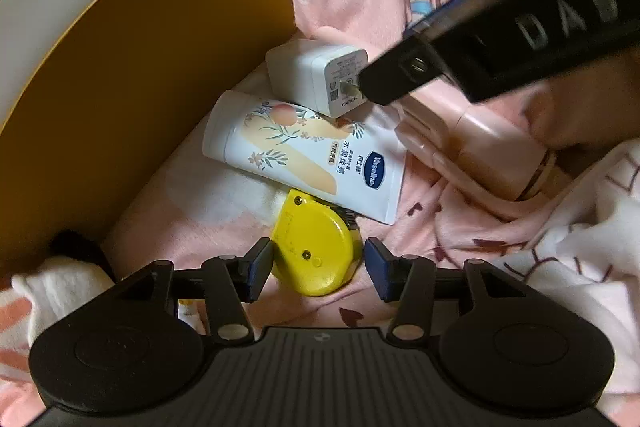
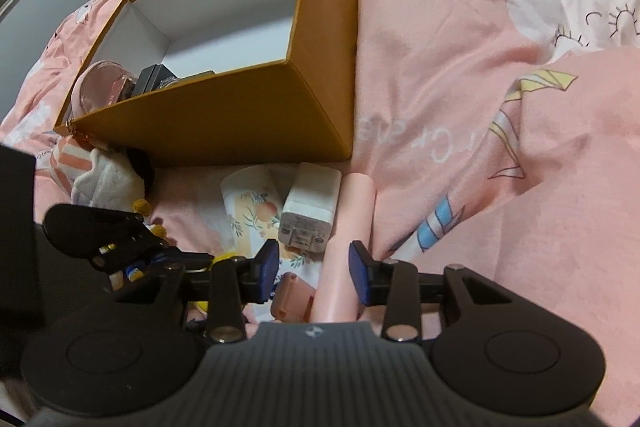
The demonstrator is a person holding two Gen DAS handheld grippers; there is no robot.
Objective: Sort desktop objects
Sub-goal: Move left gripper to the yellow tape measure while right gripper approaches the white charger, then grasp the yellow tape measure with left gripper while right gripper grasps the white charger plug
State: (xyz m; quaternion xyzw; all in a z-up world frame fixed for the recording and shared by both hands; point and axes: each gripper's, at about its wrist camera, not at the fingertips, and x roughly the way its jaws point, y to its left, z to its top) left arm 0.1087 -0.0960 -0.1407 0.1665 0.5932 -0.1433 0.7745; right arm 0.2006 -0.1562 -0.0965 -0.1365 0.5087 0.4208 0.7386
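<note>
— Pink bedding (image 2: 460, 67) lies under everything; where do the things sit relative to the orange box (image 2: 248, 115)?
— Just beside its outer wall: white charger (image 1: 316, 79), lotion tube (image 1: 304, 155), yellow tape measure (image 1: 316, 247), pink fan (image 1: 480, 147).
— Grippers?
— Left gripper (image 1: 318, 267) stands wide, straddling the tape measure without pressing. Right gripper (image 2: 314, 267) is partly open around the fan's handle; contact I cannot tell.

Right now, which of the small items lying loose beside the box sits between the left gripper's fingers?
The yellow tape measure, lying flat between the open left gripper. The Vaseline tube, white charger and pink device lie farther off.
</note>
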